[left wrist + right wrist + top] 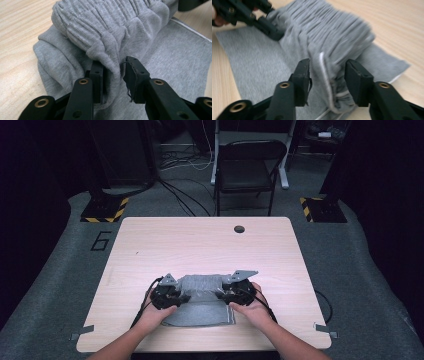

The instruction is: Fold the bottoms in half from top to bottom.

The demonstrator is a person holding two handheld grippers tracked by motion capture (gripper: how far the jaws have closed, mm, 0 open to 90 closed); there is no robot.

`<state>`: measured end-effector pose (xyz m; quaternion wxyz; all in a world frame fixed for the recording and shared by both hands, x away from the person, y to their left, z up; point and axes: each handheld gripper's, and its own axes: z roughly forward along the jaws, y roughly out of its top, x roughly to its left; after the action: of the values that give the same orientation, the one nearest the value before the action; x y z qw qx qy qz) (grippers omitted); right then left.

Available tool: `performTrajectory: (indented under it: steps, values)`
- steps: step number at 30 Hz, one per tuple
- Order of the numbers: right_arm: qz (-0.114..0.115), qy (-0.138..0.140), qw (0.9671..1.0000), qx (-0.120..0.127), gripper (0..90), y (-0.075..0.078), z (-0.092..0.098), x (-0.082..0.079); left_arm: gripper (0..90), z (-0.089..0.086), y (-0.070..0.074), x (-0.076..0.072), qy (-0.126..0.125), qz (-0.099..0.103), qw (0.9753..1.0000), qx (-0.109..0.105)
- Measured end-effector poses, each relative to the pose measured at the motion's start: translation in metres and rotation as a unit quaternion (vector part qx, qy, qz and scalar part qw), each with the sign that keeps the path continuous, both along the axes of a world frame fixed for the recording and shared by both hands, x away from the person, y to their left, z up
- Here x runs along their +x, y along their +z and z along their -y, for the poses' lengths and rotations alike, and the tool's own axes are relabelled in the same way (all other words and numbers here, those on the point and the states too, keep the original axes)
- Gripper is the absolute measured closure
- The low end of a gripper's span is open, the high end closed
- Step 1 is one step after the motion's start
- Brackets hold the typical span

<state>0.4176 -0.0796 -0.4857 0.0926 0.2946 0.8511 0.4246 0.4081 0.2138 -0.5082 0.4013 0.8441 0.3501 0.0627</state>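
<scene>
The left tongs (113, 75) pinch one end of the rolled grey knitted cloth (201, 286). The right tongs (328, 77) grip its other end, above the light wooden desk (200, 245).

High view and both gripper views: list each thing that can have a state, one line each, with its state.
grey garment: partly folded, gathered waistband end lifted over the flat part on the table.
left gripper: jaws shut on a bunched fold of the grey garment.
right gripper: jaws shut on the gathered end, white cord between them.
folding chair: unfolded, seat bare.
table: flat, cable hole open.
</scene>
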Motion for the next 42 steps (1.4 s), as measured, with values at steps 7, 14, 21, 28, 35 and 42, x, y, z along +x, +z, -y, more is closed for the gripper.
performTrajectory:
  steps: [7, 14, 21, 28, 35, 42]
  values:
    - [0.017, -0.012, 0.9996, 0.018, 49.4, 0.017, 0.001, 0.013, 54.6, 0.003, 0.006, 0.0, 0.003, -0.004, 1.0, -0.007]
    - [0.032, -0.009, 0.9994, 0.014, 48.3, 0.024, -0.012, 0.025, 50.4, 0.002, 0.009, 0.002, 0.011, -0.009, 0.9998, -0.011]
    - [0.034, -0.001, 0.9994, -0.002, 48.5, 0.023, -0.022, 0.035, 46.7, -0.003, 0.014, 0.004, 0.017, -0.006, 0.9997, -0.019]
    - [0.023, 0.015, 0.9996, -0.01, 61.8, 0.02, -0.022, 0.031, 57.0, -0.004, 0.015, 0.004, 0.015, -0.003, 0.9996, -0.022]
    - [0.015, 0.043, 0.9989, -0.014, 73.7, 0.018, -0.019, 0.011, 71.5, -0.005, 0.01, -0.003, 0.002, -0.01, 0.9998, -0.018]
    - [0.007, 0.065, 0.9976, -0.022, 76.7, 0.007, -0.017, -0.007, 66.1, -0.008, 0.008, -0.008, -0.002, -0.016, 0.9996, -0.024]
